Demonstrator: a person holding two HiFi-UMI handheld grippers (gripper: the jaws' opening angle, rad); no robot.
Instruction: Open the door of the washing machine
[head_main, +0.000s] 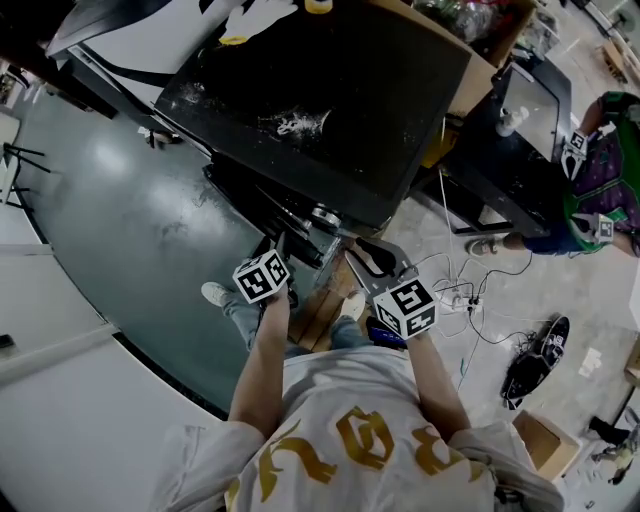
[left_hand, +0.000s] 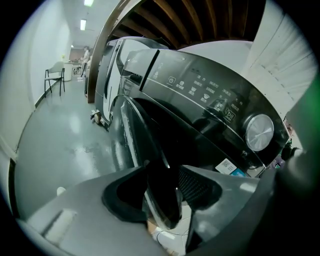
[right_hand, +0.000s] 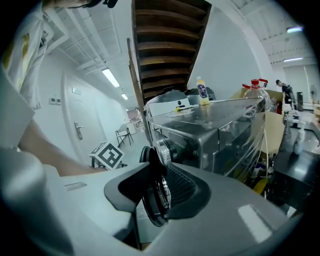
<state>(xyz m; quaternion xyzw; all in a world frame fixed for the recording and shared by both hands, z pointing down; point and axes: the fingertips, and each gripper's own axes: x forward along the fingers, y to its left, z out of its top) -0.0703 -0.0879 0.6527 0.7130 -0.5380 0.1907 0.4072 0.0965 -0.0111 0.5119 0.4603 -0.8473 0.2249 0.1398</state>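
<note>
Glossy black washing machine door (left_hand: 145, 145) (mirror-like); brushed metal dial (left_hand: 259, 132); smooth, shiny grey floor (left_hand: 60, 145).

Ahead of the right gripper (right_hand: 160, 196) and above its jaws, a small yellow-capped bottle (right_hand: 201, 91) stands upright, with a large clear red-capped bottle (right_hand: 256, 91) further right. Wooden stairs (right_hand: 167, 45) rise over both. Far off to this gripper's left is a white room door (right_hand: 75, 125). On the floor to its right lie tangled cables (head_main: 470, 300), with a cardboard box (head_main: 545, 438) well apart. Far ahead and left of the left gripper (left_hand: 162, 200), a dark chair (left_hand: 54, 77) stands by the wall.
</note>
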